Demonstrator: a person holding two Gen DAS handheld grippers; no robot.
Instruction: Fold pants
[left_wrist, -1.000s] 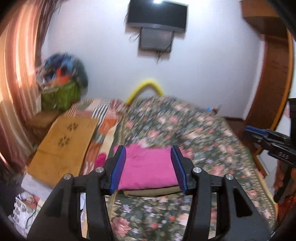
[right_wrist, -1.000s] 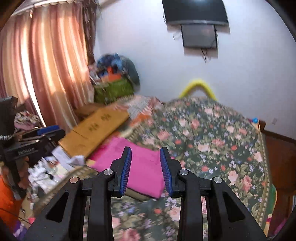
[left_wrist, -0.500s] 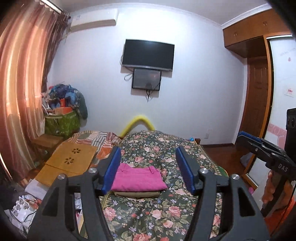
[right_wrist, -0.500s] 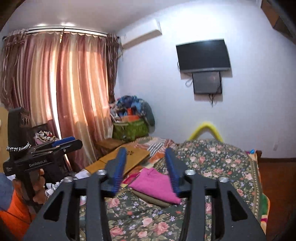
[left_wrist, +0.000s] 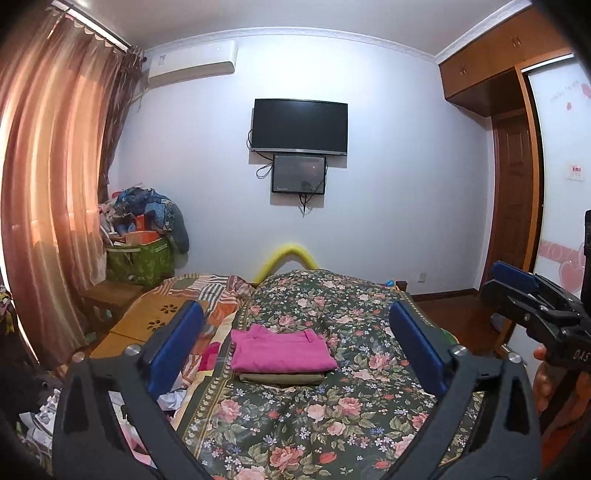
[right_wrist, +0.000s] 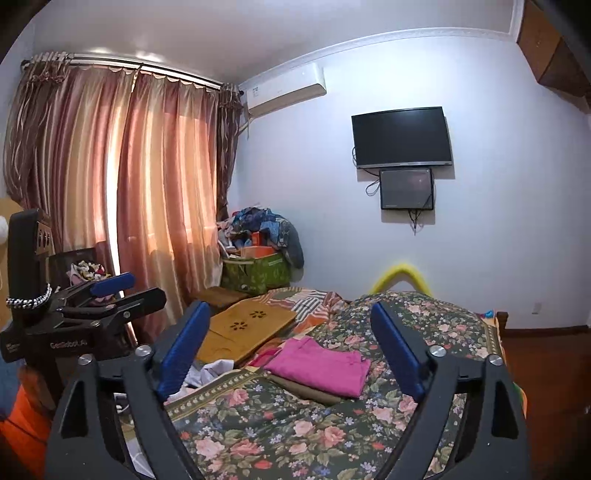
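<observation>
Both grippers are backing away from the folded pants.
The left gripper (left_wrist: 295, 347) and right gripper (right_wrist: 290, 349) have just been opening, released and empty; the bright pink folded cotton pants (left_wrist: 282, 350) are lying finished on the floral bedspread (left_wrist: 332, 424).

Bedroom surroundings, daylight through drawn curtains.
Bed under dark floral cover (left_wrist: 332, 413); striped patchwork blanket (left_wrist: 212, 291) along its left edge, yellow curved headboard pad (left_wrist: 288, 254) at far end. Wall ahead: black TV (left_wrist: 300, 126), smaller screen (left_wrist: 299, 174) mounted just beneath, loose cables hanging. Air conditioner (left_wrist: 192, 64) high near corner. Pinkish-brown curtains (right_wrist: 122, 192) at left. Green bag (right_wrist: 256, 273) heaped with mixed clothes in corner. Wooden lap table with flower cut-outs (right_wrist: 243, 328) beside bed, crumpled papers (left_wrist: 40, 410) on floor. Wooden cabinets (left_wrist: 487, 62) and dark door (left_wrist: 515, 206) at right.
</observation>
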